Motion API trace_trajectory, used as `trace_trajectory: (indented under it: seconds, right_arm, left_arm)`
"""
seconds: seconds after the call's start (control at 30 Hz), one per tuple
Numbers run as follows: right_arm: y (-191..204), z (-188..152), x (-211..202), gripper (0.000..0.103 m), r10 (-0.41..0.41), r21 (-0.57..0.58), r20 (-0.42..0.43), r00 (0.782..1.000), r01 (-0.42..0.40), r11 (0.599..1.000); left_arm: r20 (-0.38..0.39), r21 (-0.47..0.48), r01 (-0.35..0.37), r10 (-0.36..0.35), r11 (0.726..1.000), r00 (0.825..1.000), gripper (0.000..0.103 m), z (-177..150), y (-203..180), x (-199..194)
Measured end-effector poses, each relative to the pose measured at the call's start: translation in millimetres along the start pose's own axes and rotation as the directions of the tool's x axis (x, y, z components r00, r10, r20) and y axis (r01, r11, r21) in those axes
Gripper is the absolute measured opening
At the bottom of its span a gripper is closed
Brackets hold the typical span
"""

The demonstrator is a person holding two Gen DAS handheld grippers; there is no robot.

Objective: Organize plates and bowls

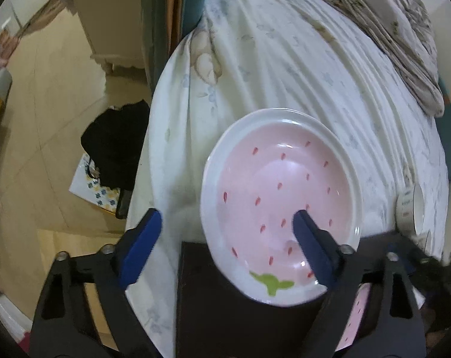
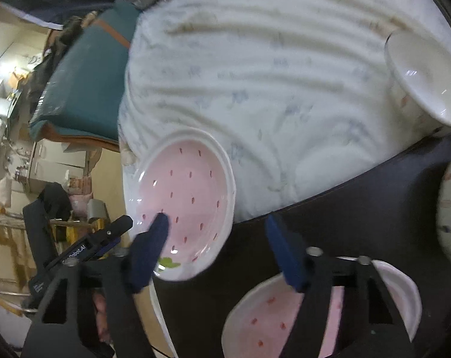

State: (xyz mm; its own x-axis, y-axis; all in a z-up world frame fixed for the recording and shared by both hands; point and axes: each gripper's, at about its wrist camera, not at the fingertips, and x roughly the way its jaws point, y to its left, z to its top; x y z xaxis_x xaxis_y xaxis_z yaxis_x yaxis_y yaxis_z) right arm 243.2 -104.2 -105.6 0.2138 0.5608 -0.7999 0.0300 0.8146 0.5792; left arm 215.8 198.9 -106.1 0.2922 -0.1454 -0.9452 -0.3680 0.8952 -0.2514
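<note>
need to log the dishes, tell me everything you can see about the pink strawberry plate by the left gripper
The strawberry plate is a glossy, ceramic-looking shallow dish: pink well dotted with red seed marks, a green leaf motif at its near edge, wide white rim. It appears intact and empty, lying face up, partly on the white bedsheet and partly on the dark board. The open left gripper hovers over it.

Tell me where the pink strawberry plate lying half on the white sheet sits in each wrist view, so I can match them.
Left wrist: strawberry plate fills lower centre, right blue finger over it.
Right wrist: same plate sits lower left, behind the left blue finger.
Shared landmark: the white bed sheet meeting the dark table.
</note>
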Motion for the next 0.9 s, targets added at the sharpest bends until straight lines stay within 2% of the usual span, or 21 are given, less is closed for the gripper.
trace_trajectory:
  seconds: [0.07, 0.13, 0.23, 0.37, 0.43, 0.47, 0.63, 0.8, 0.9]
  right_arm:
    - [-2, 0, 14, 0.054, 0.004, 0.016, -0.021, 1.000, -0.003, 1.000]
    - [-1, -1, 27, 0.041, 0.005, 0.017, -0.045, 0.999, -0.004, 1.000]
    - [-1, -2, 39, 0.037, -0.006, 0.009, -0.055, 0.998, 0.007, 1.000]
    - [-5, -4, 48, 0.029, -0.001, 0.015, -0.065, 0.998, 0.002, 1.000]
    - [-4, -6, 50, 0.010, -0.028, -0.004, -0.056, 0.998, 0.028, 1.000]
    - [-4, -6, 51, 0.010, -0.037, -0.015, -0.048, 0.998, 0.036, 0.999]
    - [-12, -7, 63, 0.011, 0.012, 0.026, -0.069, 0.998, -0.010, 1.000]
    - [-11, -7, 65, 0.013, -0.004, 0.046, -0.061, 0.998, 0.006, 0.999]
    - [-2, -6, 58, 0.012, -0.018, -0.010, -0.025, 1.000, 0.018, 1.000]
  left_arm:
    - [-0.024, -0.014, 0.028, -0.028, 1.000, 0.999, 0.065, 3, 1, 7]
    - [-0.039, -0.002, 0.044, -0.044, 0.999, 0.998, 0.063, 4, -3, 13]
    - [-0.035, 0.034, 0.023, -0.022, 0.999, 0.999, 0.061, 7, -9, 19]
    - [-0.040, 0.033, 0.004, -0.003, 0.999, 0.999, 0.045, 10, -8, 29]
    - [-0.051, 0.020, -0.008, 0.009, 1.000, 0.999, 0.037, 10, -3, 34]
    - [-0.062, 0.015, -0.014, 0.015, 1.000, 0.998, 0.033, 11, -2, 38]
    - [-0.059, 0.022, -0.014, 0.015, 1.000, 0.998, 0.034, 10, 0, 43]
    - [-0.061, 0.025, -0.025, 0.026, 0.999, 0.998, 0.030, 9, -3, 39]
    - [-0.057, -0.003, -0.007, 0.007, 1.000, 0.998, 0.025, 12, -2, 32]
